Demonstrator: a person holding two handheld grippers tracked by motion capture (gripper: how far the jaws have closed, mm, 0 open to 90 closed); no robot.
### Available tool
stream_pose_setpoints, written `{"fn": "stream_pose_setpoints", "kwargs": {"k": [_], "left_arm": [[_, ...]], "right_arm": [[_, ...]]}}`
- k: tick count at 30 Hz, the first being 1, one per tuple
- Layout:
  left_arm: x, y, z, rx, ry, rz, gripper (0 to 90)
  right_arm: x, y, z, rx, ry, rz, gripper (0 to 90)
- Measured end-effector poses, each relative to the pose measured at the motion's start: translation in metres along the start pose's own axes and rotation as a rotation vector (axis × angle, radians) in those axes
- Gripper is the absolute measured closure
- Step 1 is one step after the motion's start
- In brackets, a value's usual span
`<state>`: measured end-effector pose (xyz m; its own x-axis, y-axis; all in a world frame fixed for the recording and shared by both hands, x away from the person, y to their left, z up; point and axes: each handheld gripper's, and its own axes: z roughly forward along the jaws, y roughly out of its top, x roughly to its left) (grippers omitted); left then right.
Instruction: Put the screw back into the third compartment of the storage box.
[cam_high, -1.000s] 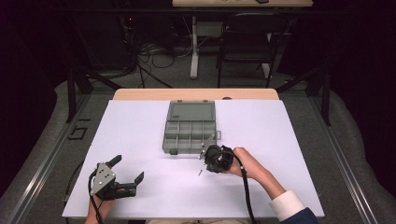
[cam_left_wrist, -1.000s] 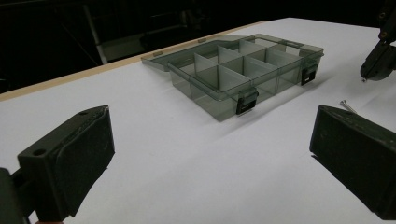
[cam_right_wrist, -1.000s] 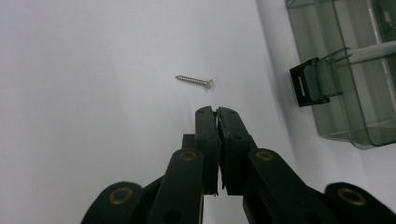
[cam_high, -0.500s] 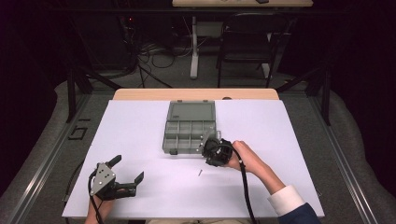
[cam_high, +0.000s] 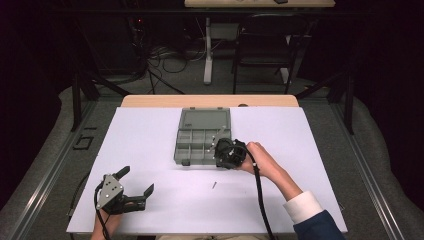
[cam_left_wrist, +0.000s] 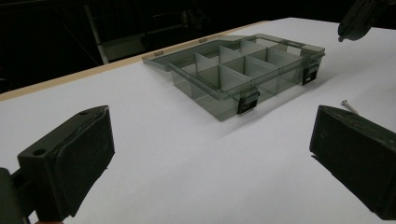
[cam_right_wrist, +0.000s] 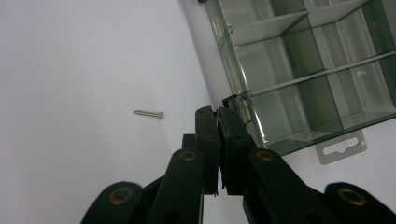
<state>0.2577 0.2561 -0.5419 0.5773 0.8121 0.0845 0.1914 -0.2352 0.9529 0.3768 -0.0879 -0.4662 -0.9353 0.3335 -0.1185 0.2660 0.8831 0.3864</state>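
Meanwhile the right gripper (cam_right_wrist: 218, 112), pressed together, hovers beside the organizer box (cam_right_wrist: 299, 70); the screw (cam_right_wrist: 148, 113) lies flat, lengthwise toward it.

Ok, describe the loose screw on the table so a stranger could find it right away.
Start at the white table and find the smoky compartment box at its middle. Just in front of the box, toward the person, lies a small silver screw, the only loose item on the bare surface.

Right gripper (cam_right_wrist: 218, 116): jaws pressed together; whether anything sits between the pads cannot be told. In the high view its body hides the near right corner of the organiser box (cam_high: 202, 137). Screw (cam_high: 214, 185): too small there for head detail. Left gripper (cam_left_wrist: 210, 154): jaws cut off at the frame edges.
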Motion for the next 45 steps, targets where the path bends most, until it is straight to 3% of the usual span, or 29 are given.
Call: {"fn": "stream_pose_setpoints", "kwargs": {"k": [7,9,29,45], "left_arm": [[0.000,0.000,0.000,0.000,0.000,0.001,0.0],[0.000,0.000,0.000,-0.001,0.001,0.000,0.0],[0.000,0.000,0.000,-0.003,0.000,0.000,0.0],[0.000,0.000,0.000,-0.003,-0.002,0.002,0.0]], "right_arm": [[-0.008,0.009,-0.007,-0.024,-0.026,0.009,88.0],[-0.011,0.013,-0.010,-0.009,-0.032,0.017,88.0],[-0.034,0.035,-0.012,-0.022,-0.086,0.058,88.0],[-0.059,0.051,0.003,-0.015,-0.133,0.115,88.0]]}}
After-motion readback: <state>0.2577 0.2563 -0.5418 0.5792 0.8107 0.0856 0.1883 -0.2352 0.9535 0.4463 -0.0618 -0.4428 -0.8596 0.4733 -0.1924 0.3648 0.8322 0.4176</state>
